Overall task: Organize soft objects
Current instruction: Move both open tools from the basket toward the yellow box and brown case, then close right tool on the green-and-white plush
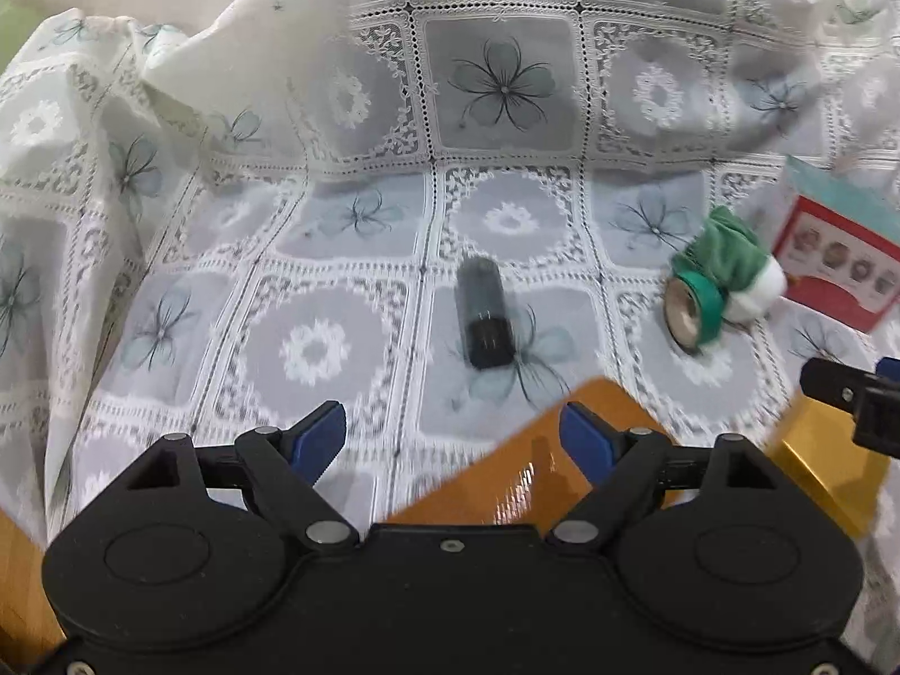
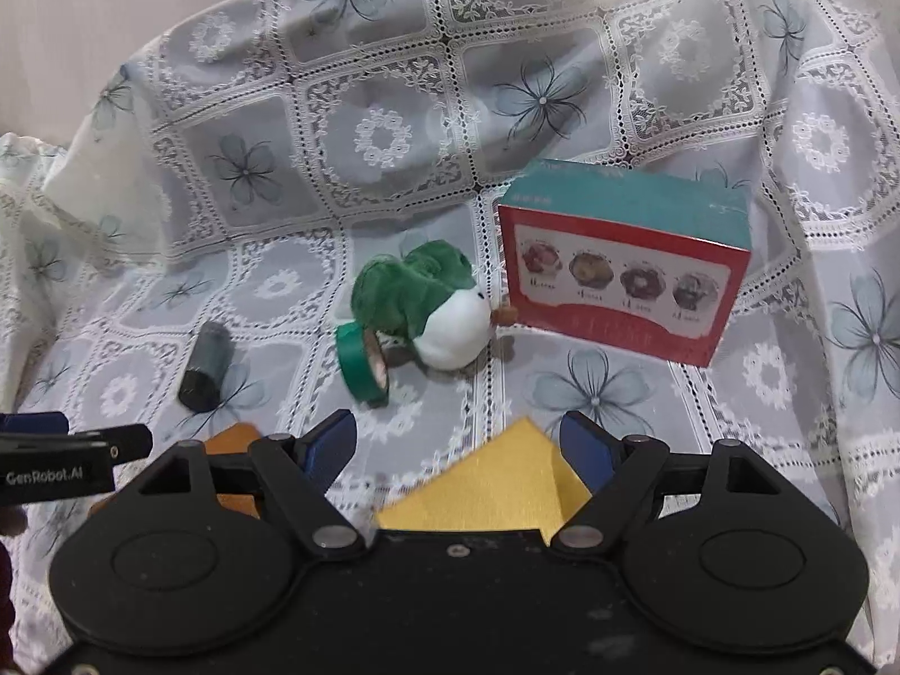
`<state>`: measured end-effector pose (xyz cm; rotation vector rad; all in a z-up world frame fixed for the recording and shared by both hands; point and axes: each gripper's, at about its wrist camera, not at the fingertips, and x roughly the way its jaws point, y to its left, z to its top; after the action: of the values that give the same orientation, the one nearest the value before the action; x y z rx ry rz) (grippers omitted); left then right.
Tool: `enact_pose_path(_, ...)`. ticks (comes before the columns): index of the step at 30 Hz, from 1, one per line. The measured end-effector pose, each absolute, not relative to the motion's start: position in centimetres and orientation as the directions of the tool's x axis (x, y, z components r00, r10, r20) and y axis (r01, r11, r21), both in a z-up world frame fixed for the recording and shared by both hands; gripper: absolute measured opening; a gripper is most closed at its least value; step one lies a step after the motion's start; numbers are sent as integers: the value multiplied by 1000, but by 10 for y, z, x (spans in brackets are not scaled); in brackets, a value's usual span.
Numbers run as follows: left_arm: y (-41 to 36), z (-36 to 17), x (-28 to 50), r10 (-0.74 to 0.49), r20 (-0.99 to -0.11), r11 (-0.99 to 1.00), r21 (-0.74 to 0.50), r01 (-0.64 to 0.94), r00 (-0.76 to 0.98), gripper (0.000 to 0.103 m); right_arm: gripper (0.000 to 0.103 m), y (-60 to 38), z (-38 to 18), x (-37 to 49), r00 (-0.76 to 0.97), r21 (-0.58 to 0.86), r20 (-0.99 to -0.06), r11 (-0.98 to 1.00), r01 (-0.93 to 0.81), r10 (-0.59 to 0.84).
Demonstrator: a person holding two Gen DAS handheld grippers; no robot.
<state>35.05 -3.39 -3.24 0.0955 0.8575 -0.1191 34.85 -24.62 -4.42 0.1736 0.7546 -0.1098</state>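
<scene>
- Plush toy of green and white fabric [image 2: 433,304] lies on its side on the lace tablecloth with grey floral squares [image 2: 562,394], about mid-surface; its long axis runs from the green end at the back to the white rounded end nearer the red and teal cardboard box [image 2: 624,275].
- Green tape roll [image 2: 363,363] leans against the toy's left side, on edge.
- Dark grey cylinder with a black cap [image 1: 482,312] lies flat, well apart to the left, cap toward the near edge.
- Left gripper [image 1: 453,439] tilts downward, blue fingers spread, nothing between them; an orange box corner [image 1: 534,472] lies below.
- Right gripper [image 2: 458,444] tilts downward, fingers spread and empty, over a yellow box corner [image 2: 495,489].
</scene>
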Motion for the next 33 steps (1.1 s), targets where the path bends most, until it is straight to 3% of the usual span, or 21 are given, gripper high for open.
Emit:
enact_pose_path(20, 2, -70, 405, -36, -757, 998, 3, 59, 652, 81, 77, -214, -73, 431, 648, -38, -748, 984, 172, -142)
enact_pose_path(24, 9, -77, 408, -20, -765, 999, 4, 36, 643, 80, 76, -203, -71, 430, 673, 6, -737, 995, 100, -63)
enact_pose_path(30, 16, -81, 410, -30, -770, 999, -9, 37, 638, 81, 77, -221, -68, 425, 662, 53, -748, 988, 145, -57)
enact_pose_path(33, 16, -88, 410, -33, -758, 999, -4, 46, 651, 88, 78, -237, -67, 427, 649, 112, -760, 976, 185, -36)
